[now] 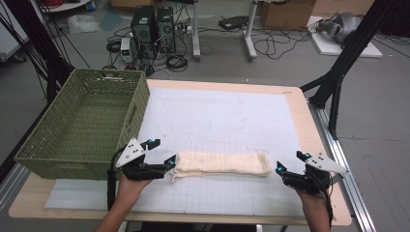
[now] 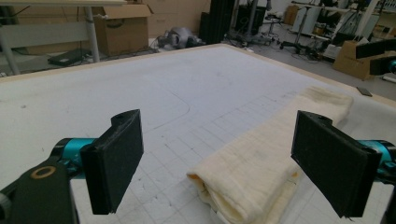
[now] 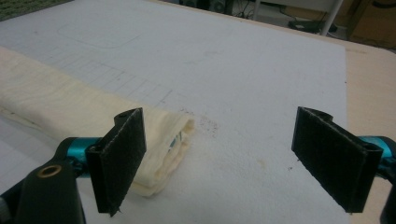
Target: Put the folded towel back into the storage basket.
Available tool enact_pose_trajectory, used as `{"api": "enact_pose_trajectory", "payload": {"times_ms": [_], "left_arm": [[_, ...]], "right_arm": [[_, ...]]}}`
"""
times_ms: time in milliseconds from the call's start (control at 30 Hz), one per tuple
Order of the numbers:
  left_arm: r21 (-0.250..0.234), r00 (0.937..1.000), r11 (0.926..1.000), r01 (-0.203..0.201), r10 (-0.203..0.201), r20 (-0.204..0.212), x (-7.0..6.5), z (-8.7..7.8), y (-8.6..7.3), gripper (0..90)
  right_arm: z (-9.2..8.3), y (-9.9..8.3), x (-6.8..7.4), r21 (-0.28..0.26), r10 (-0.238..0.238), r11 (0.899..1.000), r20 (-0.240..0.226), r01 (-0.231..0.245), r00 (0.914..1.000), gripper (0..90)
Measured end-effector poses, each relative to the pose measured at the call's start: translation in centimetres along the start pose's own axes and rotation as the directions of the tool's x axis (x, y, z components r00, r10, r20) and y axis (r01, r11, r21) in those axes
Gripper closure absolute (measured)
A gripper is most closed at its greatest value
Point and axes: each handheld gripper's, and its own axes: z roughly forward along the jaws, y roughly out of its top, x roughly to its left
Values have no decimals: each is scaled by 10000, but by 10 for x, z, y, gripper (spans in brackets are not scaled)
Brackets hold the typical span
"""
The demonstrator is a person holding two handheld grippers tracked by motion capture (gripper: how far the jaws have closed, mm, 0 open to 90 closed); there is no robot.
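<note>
Cloth (image 1: pixel 221 164) is lying folded in a long strip on the white mat (image 1: pixel 217 116), near the front edge of the table (image 1: pixel 300 104), and it is running from left to right. It is cream and a bit lumpy at its ends. A person is holding a tool in each hand. The left gripper (image 1: pixel 161 153) is sitting at the left end of the cloth, with its jaws spread wide. In the left gripper view, the folded end of the cloth (image 2: pixel 261 163) is lying between the two black jaws, closer to the right one, and nothing is being squeezed. The left hand (image 1: pixel 129 186) is wrapping around the back of that tool. The right gripper (image 1: pixel 291 163) is sitting just beside the right end of the cloth, also with its jaws wide apart. In the right gripper view, the cloth (image 3: pixel 70 112) end is poking out from behind the left jaw, and bare mat is showing between the jaws. A green basket (image 1: pixel 82 123) is standing on the left edge of the table, touching the mat's left side, well apart from the right tool. Behind the table, black boxes (image 1: pixel 153 26) and cables are lying on the grey floor.
</note>
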Motion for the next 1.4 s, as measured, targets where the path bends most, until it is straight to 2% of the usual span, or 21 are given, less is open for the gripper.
{"api": "enact_pose_trajectory", "payload": {"times_ms": [433,667,867,1033,1400], "left_arm": [[69,9998,9997,214,-214,-19,2,3,-2,171],[91,9999,9999,98,-98,-40,0,2,-3,170],[40,10000,10000,49,-49,-15,-2,-1,-1,171],[95,10000,10000,25,-24,-59,-1,1,-1,170],[230,9990,9988,436,-434,-61,2,2,-1,166]], "right_arm": [[2,-2,-3,46,135,9999,-77,-134,9999,163],[3,-2,-2,19,112,9999,-208,-112,9997,186],[3,1,4,0,-75,10000,-302,75,9995,185],[2,2,3,24,77,10000,-230,-77,9997,171],[5,2,5,-21,83,10000,-323,-84,9994,166]]}}
